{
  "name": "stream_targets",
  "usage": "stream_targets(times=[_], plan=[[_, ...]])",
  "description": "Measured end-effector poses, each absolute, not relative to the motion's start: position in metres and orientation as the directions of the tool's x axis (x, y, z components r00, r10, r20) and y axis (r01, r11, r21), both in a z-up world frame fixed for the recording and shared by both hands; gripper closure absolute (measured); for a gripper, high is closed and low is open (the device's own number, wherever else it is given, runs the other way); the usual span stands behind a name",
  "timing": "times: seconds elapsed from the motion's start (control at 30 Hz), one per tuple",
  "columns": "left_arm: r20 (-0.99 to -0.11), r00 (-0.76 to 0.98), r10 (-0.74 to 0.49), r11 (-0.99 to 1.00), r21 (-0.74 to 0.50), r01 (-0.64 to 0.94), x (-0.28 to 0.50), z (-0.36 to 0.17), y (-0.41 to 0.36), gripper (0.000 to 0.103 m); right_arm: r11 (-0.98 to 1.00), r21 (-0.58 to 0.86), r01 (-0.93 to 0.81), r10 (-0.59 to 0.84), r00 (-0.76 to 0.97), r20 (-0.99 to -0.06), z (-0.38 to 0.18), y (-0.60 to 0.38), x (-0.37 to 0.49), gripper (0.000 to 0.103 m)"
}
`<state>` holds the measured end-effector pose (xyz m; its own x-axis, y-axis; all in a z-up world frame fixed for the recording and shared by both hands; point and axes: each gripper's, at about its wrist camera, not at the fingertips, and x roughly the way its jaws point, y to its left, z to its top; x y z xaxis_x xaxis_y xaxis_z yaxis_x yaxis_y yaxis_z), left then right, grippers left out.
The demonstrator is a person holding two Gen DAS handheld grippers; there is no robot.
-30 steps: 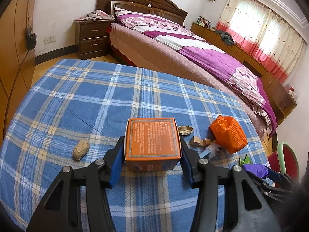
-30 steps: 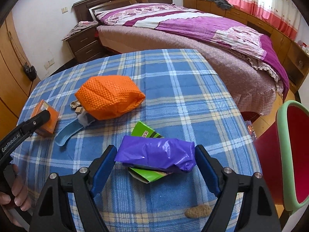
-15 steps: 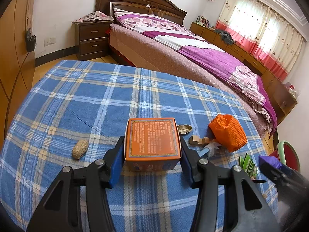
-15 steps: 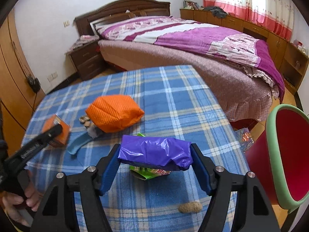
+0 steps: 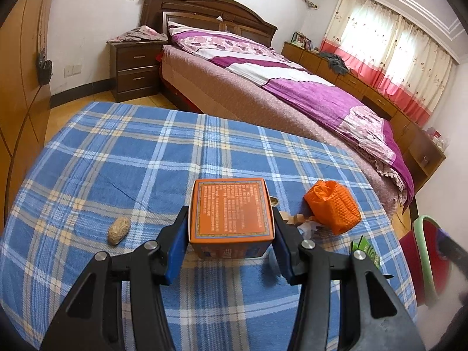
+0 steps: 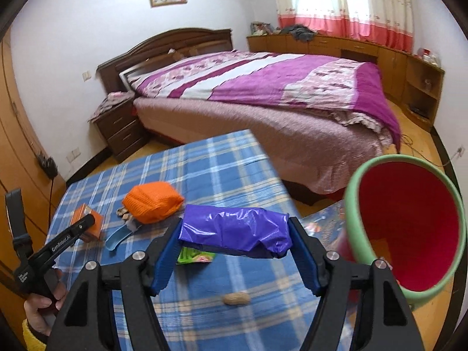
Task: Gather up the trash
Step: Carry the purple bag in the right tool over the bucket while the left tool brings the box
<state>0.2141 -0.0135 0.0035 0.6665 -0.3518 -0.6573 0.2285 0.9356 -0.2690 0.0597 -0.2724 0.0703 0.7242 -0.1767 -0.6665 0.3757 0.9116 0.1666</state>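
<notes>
My right tongs (image 6: 234, 234) clenching purple bag (image 6: 234, 231), now lifted off table (image 6: 204, 175), nearing bin (image 6: 406, 228) at three o'clock; left tongs (image 5: 231, 228) still gripping orange box (image 5: 231, 207).

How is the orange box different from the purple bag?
The orange box is stiff and square, with print on top; the purple bag is soft, shiny and crumpled. The box is in the left gripper; the bag is in the right gripper, near the red bin. Both are pinched between blue pads.
</notes>
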Motion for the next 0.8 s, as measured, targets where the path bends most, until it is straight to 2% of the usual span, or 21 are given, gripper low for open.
stream_targets(times=[0.3,0.47,0.8], plan=[[-0.640,0.665,-0.385,0.923,-0.268,0.276,0.206,0.009,-0.025,0.050,0.857,0.187,0.481,-0.260,0.716,-0.648,0.080,-0.315,0.016,0.031],[-0.634,0.676,-0.376,0.926,-0.225,0.303,0.201,0.016,-0.039,0.050,0.829,0.187,0.527,-0.299,0.700,-0.648,0.081,-0.332,-0.005,0.031],[-0.603,0.661,-0.446,0.887,-0.201,0.416,0.171,0.053,-0.066,0.050,0.791,0.185,0.583,-0.351,0.680,-0.643,0.079,-0.354,-0.033,0.031]])
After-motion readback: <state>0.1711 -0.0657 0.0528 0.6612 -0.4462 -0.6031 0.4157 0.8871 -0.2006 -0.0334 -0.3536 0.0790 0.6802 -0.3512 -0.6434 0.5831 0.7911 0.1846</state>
